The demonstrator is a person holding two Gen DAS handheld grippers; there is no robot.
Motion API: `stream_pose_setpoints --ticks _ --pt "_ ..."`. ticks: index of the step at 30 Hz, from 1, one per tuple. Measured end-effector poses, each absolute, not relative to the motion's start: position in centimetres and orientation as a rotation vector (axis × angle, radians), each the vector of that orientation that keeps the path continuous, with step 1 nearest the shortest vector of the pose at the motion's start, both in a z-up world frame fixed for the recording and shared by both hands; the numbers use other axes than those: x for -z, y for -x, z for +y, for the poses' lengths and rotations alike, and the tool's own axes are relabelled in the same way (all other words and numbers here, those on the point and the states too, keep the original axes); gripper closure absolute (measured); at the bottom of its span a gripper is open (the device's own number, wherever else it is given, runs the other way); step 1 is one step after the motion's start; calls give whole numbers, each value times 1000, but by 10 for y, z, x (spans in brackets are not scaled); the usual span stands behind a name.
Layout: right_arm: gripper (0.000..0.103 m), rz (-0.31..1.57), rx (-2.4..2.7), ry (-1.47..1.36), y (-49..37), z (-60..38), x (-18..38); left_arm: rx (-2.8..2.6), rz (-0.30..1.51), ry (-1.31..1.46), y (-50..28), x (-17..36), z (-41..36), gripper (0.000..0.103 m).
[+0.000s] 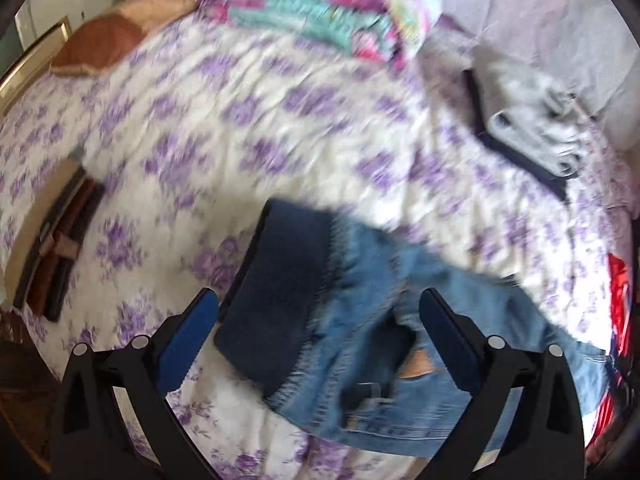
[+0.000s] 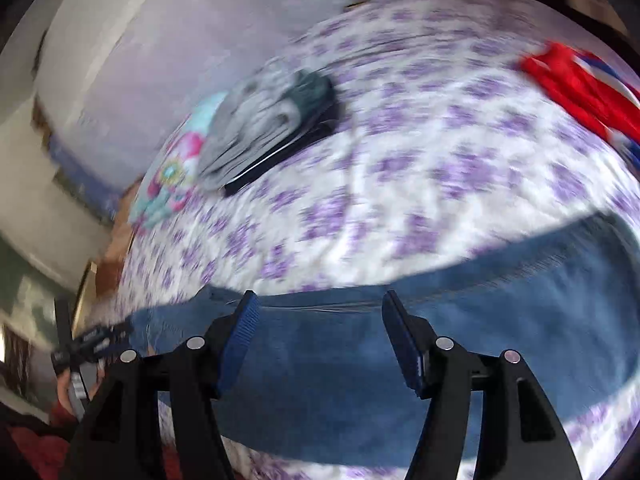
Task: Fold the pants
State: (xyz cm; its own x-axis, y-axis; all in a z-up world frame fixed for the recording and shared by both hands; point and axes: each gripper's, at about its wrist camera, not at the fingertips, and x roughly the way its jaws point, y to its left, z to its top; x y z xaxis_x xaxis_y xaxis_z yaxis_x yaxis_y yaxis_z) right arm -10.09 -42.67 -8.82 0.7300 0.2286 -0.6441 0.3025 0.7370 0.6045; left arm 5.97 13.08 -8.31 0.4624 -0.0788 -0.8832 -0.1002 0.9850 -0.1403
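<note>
Two grippers hang above a bed spread with a white sheet (image 1: pixel 280 128) printed in purple flowers. The blue jeans (image 1: pixel 380 360) lie on that sheet, a dark navy band folded over one end and a tan patch showing near the waistband. The left gripper (image 1: pixel 320 344) stands over them with its blue-padded fingers (image 1: pixel 188 344) spread wide, nothing pressed between them. From the right wrist camera the jeans (image 2: pixel 360 360) stretch across the near part of the bed, and the right gripper (image 2: pixel 320 340) is likewise released, its pads well apart above the denim. Farther back sits a folded grey garment (image 1: pixel 532 124) on something dark, a turquoise and pink pillow (image 1: pixel 320 4) beyond it, and a red cloth (image 2: pixel 580 88) at the bed's edge. Both pictures are blurred.
</note>
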Motion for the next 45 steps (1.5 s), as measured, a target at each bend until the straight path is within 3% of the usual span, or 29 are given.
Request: stream_pose_setpoints --ticks 6,10,16,19,23,29,35,41,45 --pt "38 735 305 -1079 202 -495 140 48 1132 189 -67 86 104 5" --pt "39 625 265 -1294 199 -503 181 39 1177 153 -68 95 87 5" --pt "47 514 268 -1332 158 -525 195 72 1172 81 -64 92 78 5" --pt "68 538 275 -1291 143 -527 196 61 1156 107 -62 86 84 5" --pt "80 513 285 -1259 147 -521 181 59 1140 148 -59 80 93 5" --pt "84 521 187 -941 122 -477 95 30 1161 170 -54 86 109 5" --pt "84 603 -69 -419 59 -344 23 3 1147 210 -44 86 133 5" --pt "84 820 -378 59 33 -181 86 -41 1164 308 -34 95 172 5" --pt "83 863 -378 281 40 -147 116 -54 1179 410 -30 102 196 5"
